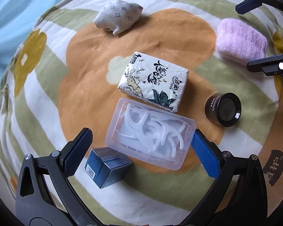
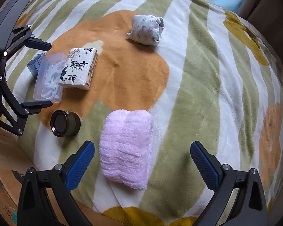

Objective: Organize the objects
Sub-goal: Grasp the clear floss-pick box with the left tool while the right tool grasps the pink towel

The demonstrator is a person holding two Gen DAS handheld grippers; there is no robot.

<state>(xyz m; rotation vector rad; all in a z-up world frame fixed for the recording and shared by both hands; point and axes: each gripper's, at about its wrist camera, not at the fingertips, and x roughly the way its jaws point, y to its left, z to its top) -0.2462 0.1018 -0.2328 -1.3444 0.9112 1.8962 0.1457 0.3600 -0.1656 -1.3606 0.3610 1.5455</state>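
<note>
My left gripper (image 1: 141, 148) is open, its jaws on either side of a clear plastic box of white floss picks (image 1: 151, 133); whether they touch it I cannot tell. A blue carton (image 1: 107, 167) lies under the box's near-left corner. A tissue pack (image 1: 152, 81) lies just beyond the box. A black jar (image 1: 223, 109) lies on its side to the right. My right gripper (image 2: 142, 162) is open over the near end of a pink fluffy cloth (image 2: 126, 146). A rolled grey floral sock (image 2: 147, 30) lies farther back.
Everything lies on a soft blanket (image 2: 198, 86) with orange and green flower patterns. A cardboard box (image 2: 1, 169) stands at the near left of the right wrist view. The left gripper shows at the left edge of that view (image 2: 45, 75).
</note>
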